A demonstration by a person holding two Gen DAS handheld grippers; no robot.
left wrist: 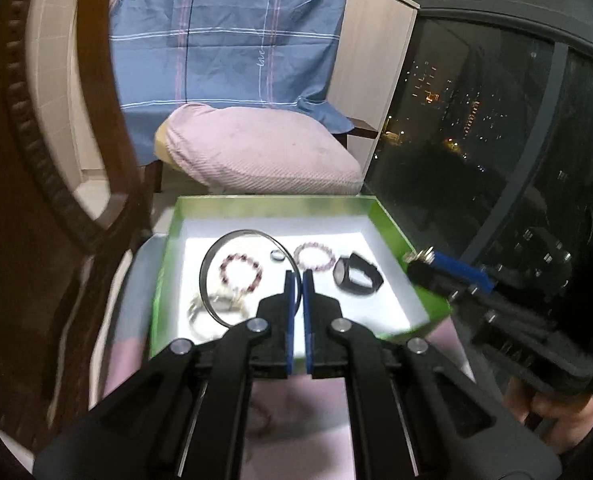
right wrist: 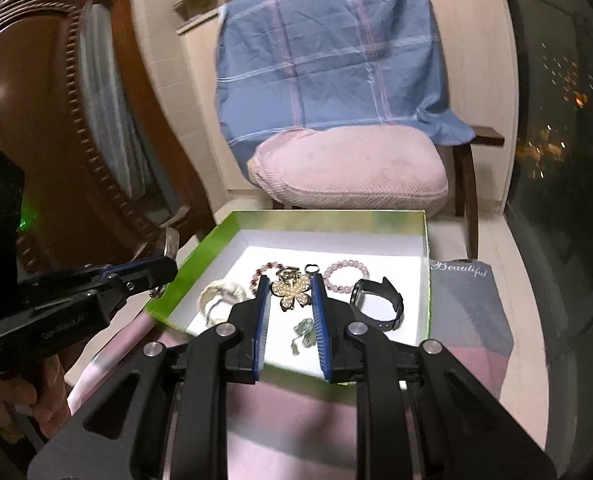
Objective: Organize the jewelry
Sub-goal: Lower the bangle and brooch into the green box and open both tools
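Note:
A green box with a white floor holds a dark red bead bracelet, a pink bead bracelet, a black watch, a small ring, a white bracelet and a silver clover charm. Above the box, my left gripper is shut on a thin silver bangle. My right gripper is shut on a gold flower clip over the box's near side.
Behind the box stands a chair with a pink cushion and a blue checked cloth. A carved wooden frame rises at the left. A dark window lies right. A grey cloth lies beside the box.

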